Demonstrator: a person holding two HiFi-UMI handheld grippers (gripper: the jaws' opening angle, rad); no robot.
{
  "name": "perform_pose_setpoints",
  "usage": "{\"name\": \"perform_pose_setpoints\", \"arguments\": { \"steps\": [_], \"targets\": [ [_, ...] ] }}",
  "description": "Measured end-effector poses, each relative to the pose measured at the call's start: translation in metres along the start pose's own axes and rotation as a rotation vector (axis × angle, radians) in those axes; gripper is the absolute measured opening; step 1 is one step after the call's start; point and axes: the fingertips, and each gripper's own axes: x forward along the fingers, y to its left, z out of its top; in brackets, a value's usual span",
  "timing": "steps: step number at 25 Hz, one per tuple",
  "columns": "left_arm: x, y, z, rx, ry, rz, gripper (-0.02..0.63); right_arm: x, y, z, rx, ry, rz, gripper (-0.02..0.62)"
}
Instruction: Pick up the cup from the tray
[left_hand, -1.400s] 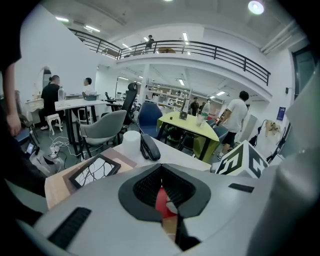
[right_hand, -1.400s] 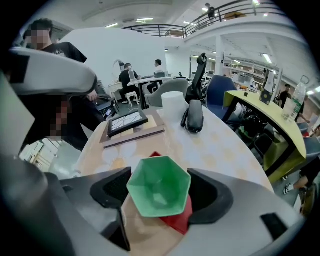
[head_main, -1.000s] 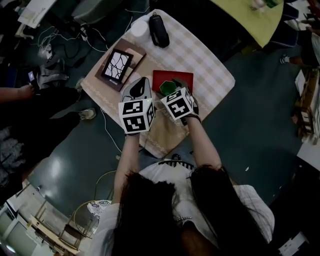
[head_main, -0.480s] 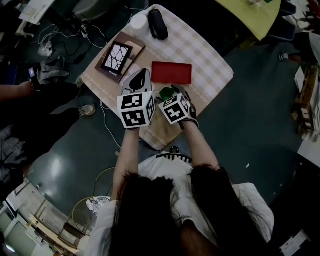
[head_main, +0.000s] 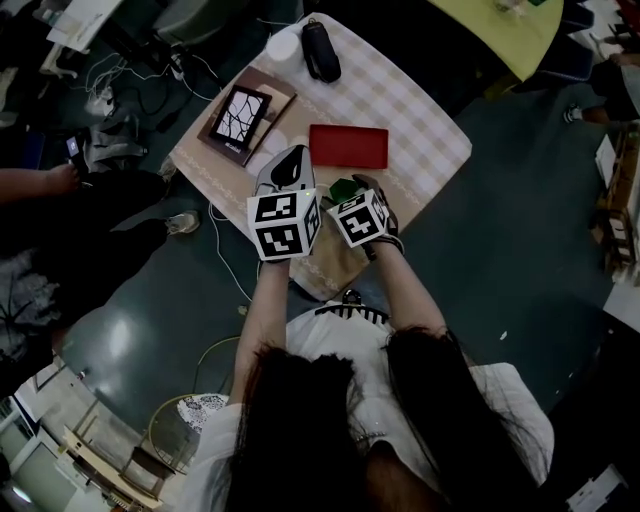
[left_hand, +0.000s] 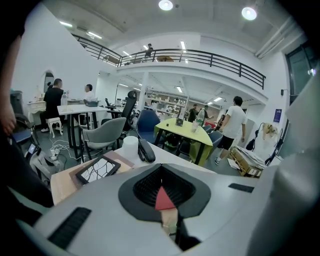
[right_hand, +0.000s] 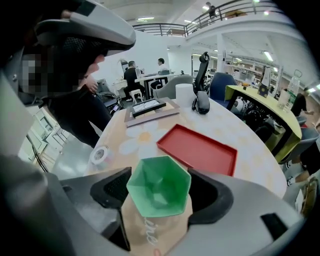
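Toward the near corner of the surface, which carries a pale checked cloth, the right tool is clamped on the green hexagonal plastic cup. One jaw presses each side of the cup, and its open mouth faces the right gripper view. The cup is off the flat red rectangular tray, on the tray's near side and apart from it, above a beige cloth with dark lettering. Whether the cup's base touches that cloth cannot be told.

The left tool sits just beside the right tool, on its left. Its jaws are together with nothing gripped; only a thin sliver of red tray shows past them.

The tray lies empty at the middle of the surface. A black-framed picture with a crackle pattern rests on a brown board along the left edge. A white cylinder and a black oblong case stand side by side at the far corner. A small white ring-shaped roll lies on the cloth between the tray and the left edge.
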Motion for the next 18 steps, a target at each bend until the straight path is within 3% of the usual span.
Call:
{"name": "perform_pose_setpoints", "arguments": {
  "steps": [8,12,18],
  "targets": [
    [-0.005,0.0,0.0,0.004,-0.014,0.029,0.005,-0.001,0.002,0.005,0.052,-0.045,0.043,0.359],
    [-0.009,0.0,0.0,-0.007,-0.024,0.033,0.005,-0.008,0.005,0.004,0.013,-0.032,0.048,0.36],
    [-0.015,0.001,0.003,-0.043,-0.062,0.063,0.005,-0.046,0.0,0.032,0.052,-0.174,0.015,0.36]
  ]
}}
